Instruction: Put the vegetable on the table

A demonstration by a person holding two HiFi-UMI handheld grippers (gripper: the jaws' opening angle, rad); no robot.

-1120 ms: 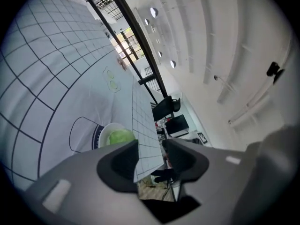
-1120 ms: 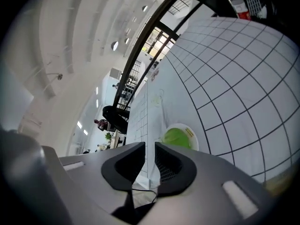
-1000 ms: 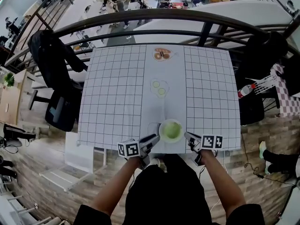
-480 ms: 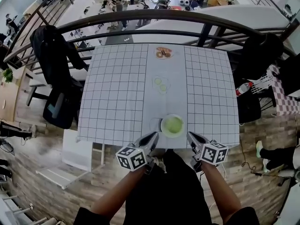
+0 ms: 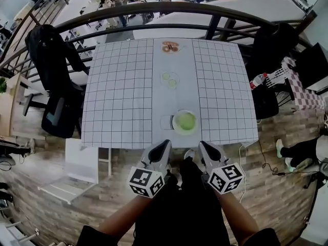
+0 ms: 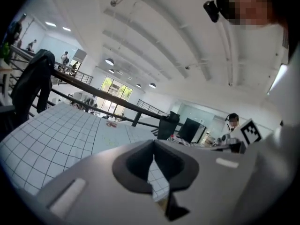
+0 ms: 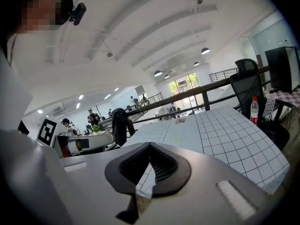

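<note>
1. Left gripper: jaws closed, pads meet along the seam, nothing between them. Only the grid table shows through the notch behind.
2. Right gripper: same, jaws closed on nothing.
3. Head view: the left gripper and right gripper are both off the table, just past its near edge over the person's lap. Tips point to 12 o'clock and neither touches anything. Marker cubes face the camera.
4. Vegetable: green and round, sitting in a white bowl on the plain centre strip near the table's near edge. It lies at 1 o'clock from the left tips and 11 o'clock from the right tips, apart from both.
5. Up the strip at 12 o'clock from the bowl are pale green slices, then orange-brown pieces by the far edge.
6. Around the table: a black jacket on a chair at 9–10 o'clock, a bottle at 3 o'clock, a railing beyond the far edge.
7. Versus a second ago: the grippers then flanked the bowl at the table edge, and the left jaws looked apart. Now both are pulled back toward the body, raised nearer the camera and rolled cube-up. The bowl and vegetable sit in the same spot on the table.
</note>
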